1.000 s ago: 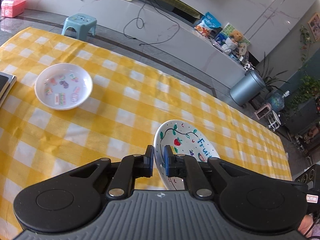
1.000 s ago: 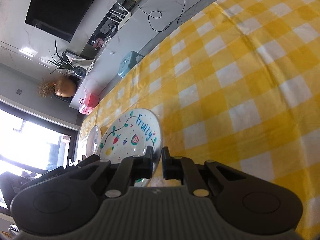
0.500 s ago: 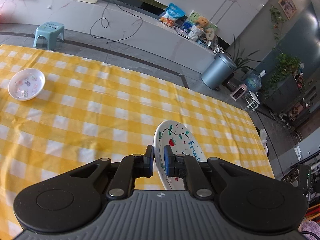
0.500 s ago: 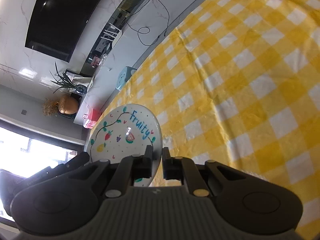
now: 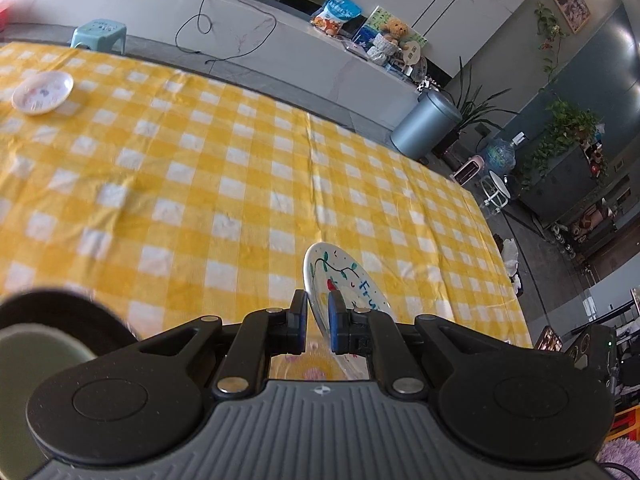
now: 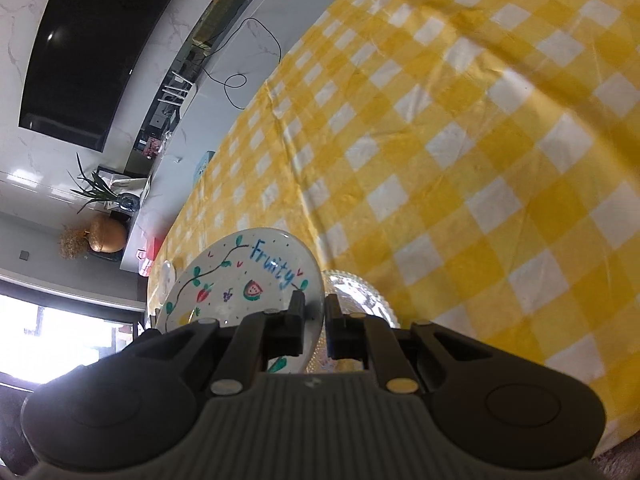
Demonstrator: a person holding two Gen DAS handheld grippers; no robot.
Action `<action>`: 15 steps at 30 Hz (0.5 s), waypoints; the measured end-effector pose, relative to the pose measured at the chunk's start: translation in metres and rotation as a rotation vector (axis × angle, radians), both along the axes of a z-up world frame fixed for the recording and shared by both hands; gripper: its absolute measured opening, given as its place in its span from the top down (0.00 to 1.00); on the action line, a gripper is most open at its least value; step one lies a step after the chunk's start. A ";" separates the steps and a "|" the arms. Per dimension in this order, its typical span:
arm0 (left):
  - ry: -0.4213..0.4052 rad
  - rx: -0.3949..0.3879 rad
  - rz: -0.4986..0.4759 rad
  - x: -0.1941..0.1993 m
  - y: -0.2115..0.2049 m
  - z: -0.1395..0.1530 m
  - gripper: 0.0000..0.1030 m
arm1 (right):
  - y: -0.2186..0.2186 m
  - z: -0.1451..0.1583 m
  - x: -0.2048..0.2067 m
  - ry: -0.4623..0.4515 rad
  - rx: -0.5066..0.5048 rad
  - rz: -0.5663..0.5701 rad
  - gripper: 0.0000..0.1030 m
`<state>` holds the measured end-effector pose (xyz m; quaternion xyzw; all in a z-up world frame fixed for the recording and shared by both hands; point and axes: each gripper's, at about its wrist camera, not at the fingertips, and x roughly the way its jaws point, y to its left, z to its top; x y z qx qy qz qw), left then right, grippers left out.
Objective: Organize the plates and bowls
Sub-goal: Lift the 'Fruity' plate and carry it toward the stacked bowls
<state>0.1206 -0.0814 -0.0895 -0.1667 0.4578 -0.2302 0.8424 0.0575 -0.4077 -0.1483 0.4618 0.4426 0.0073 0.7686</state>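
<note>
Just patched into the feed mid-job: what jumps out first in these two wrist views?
The white plate lettered "Fruity", with painted fruit, is pinched at its rim by both the left claw and the right claw, held above the yellow checked tablecloth. A clear glass dish peeks out just behind it, and a small white bowl sits far off at the cloth's left edge.

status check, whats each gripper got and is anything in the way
Left gripper and right gripper both shut on the Fruity plate, opposite rims. Plate lifted over the yellow checked cloth. Clear glass dish just beneath. Small bowl far off.
</note>
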 end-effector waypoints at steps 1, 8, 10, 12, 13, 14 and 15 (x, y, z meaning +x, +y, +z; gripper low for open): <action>0.002 0.003 0.002 -0.005 -0.001 -0.002 0.89 | -0.001 -0.001 -0.002 0.008 -0.005 0.005 0.92; -0.009 0.066 0.021 -0.023 -0.011 -0.017 0.89 | -0.006 -0.011 -0.005 0.036 -0.021 0.026 0.93; -0.009 0.090 0.024 -0.026 -0.014 -0.023 0.89 | -0.006 -0.013 -0.005 0.043 -0.028 0.030 0.93; 0.004 0.094 0.030 -0.027 -0.014 -0.028 0.89 | -0.007 -0.015 -0.005 0.050 -0.031 0.031 0.93; 0.009 0.096 0.033 -0.028 -0.014 -0.030 0.89 | -0.007 -0.017 -0.004 0.051 -0.033 0.032 0.93; 0.012 0.097 0.036 -0.029 -0.014 -0.031 0.89 | -0.007 -0.017 -0.004 0.053 -0.036 0.034 0.93; 0.014 0.101 0.039 -0.030 -0.014 -0.033 0.89 | -0.007 -0.018 -0.004 0.053 -0.042 0.039 0.93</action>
